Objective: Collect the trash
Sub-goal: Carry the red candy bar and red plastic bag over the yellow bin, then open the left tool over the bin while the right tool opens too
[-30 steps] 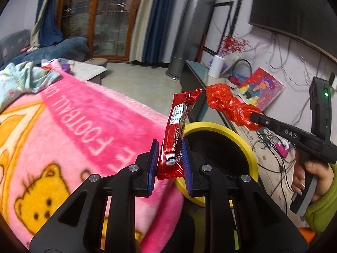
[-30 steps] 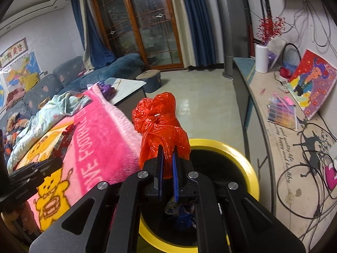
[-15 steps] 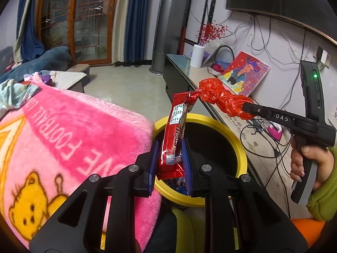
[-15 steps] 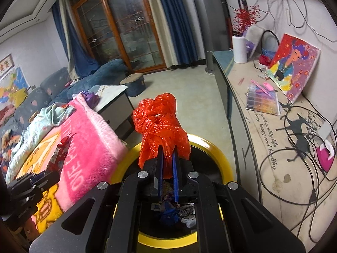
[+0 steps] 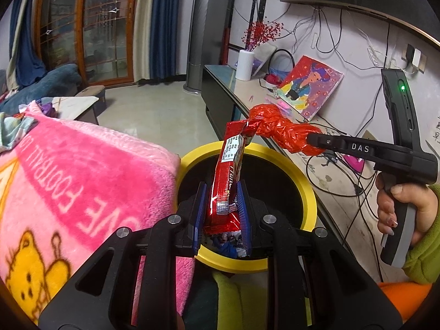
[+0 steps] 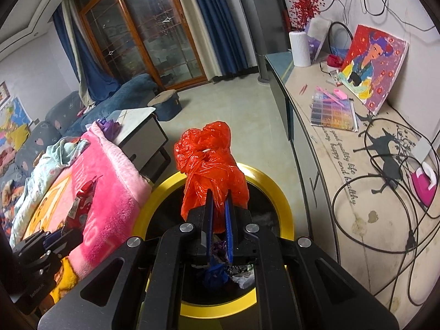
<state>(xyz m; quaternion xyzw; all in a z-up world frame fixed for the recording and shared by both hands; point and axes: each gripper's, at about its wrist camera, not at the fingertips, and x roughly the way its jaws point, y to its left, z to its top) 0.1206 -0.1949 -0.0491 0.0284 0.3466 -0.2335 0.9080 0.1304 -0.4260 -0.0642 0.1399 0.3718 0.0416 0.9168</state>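
Hovering over yellow-rimmed bin (image 5: pixel 310 192) beside pink blanket (image 5: pixel 82 170): left claw (image 5: pixel 221 206) grasping wrapper (image 5: pixel 227 181), right claw (image 6: pixel 218 217) grasping red bag (image 6: pixel 211 165).

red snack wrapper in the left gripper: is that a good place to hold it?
Yes. The left gripper pinches the red snack wrapper near its lower end, pads on the flat faces, coming from below. The long, thin body stands up over the yellow-rimmed bin, free to drop.

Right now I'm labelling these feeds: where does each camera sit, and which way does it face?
Left wrist: rides the left claw, looks down into the yellow bin past its red wrapper; a hand shows.
Right wrist: rides the right claw, sees its red bag.
Both share the bin and pink blanket.
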